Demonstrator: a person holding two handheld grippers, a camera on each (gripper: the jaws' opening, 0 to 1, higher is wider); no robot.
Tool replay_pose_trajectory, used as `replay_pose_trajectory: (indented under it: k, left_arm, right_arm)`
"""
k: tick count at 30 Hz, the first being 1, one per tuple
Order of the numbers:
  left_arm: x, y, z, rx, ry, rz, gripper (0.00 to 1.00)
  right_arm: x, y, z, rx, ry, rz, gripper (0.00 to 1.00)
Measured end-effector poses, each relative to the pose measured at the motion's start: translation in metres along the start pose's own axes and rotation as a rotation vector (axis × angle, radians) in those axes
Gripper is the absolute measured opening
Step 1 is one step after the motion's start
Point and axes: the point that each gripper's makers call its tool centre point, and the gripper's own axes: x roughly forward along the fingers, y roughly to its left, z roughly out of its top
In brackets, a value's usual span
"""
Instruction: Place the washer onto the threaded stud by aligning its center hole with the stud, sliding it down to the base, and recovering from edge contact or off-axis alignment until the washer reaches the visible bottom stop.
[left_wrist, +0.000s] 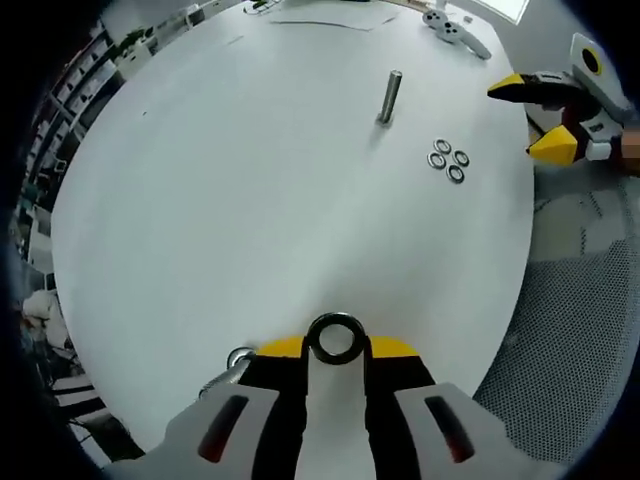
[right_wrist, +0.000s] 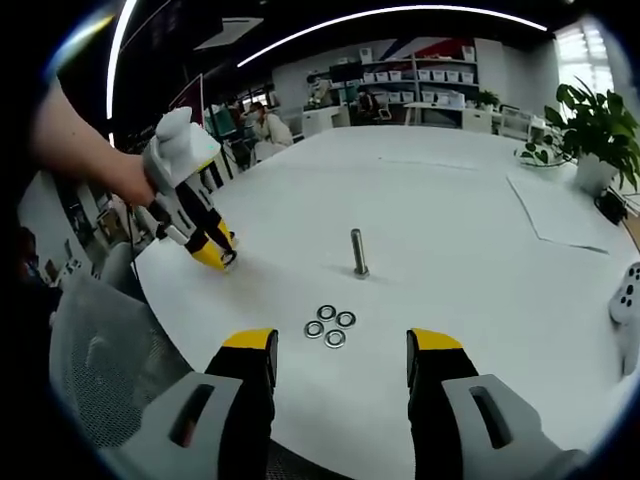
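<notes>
A dark metal washer (left_wrist: 335, 338) sits between the yellow tips of my left gripper (left_wrist: 335, 348), which is shut on it just above the white table. The threaded stud (left_wrist: 388, 97) stands upright far ahead, near the table's middle. Several loose washers (left_wrist: 448, 160) lie in a cluster beside it. In the right gripper view, the stud (right_wrist: 357, 252) rises beyond the washer cluster (right_wrist: 330, 325), and my right gripper (right_wrist: 340, 350) stands open with nothing between its jaws. The left gripper (right_wrist: 215, 252) is at the left, held by a hand, well apart from the stud.
The round white table (left_wrist: 250, 200) has a grey mesh chair (left_wrist: 580, 330) at its edge. A white game controller (left_wrist: 455, 30) and sheets of paper (right_wrist: 570, 215) lie on the far side, with a potted plant (right_wrist: 600, 125) behind. A small metal piece (left_wrist: 240, 357) lies by the left jaw.
</notes>
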Motion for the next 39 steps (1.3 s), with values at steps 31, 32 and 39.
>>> replay_pose_trajectory:
  k: [31,32,39]
  left_arm:
    - [-0.067,0.046,0.009,-0.059,-0.069,0.032,0.18]
    - [-0.069,0.049,0.008,-0.064,-0.067,0.03,0.18]
    - [-0.068,0.057,-0.003,-0.09,-0.044,0.03,0.18]
  right_arm:
    - [0.0,0.0,-0.002,-0.003,0.007,0.002,0.53]
    - [0.0,0.001,-0.002,-0.004,0.007,0.002,0.53]
    - [0.0,0.001,-0.002,-0.003,0.009,0.003,0.53]
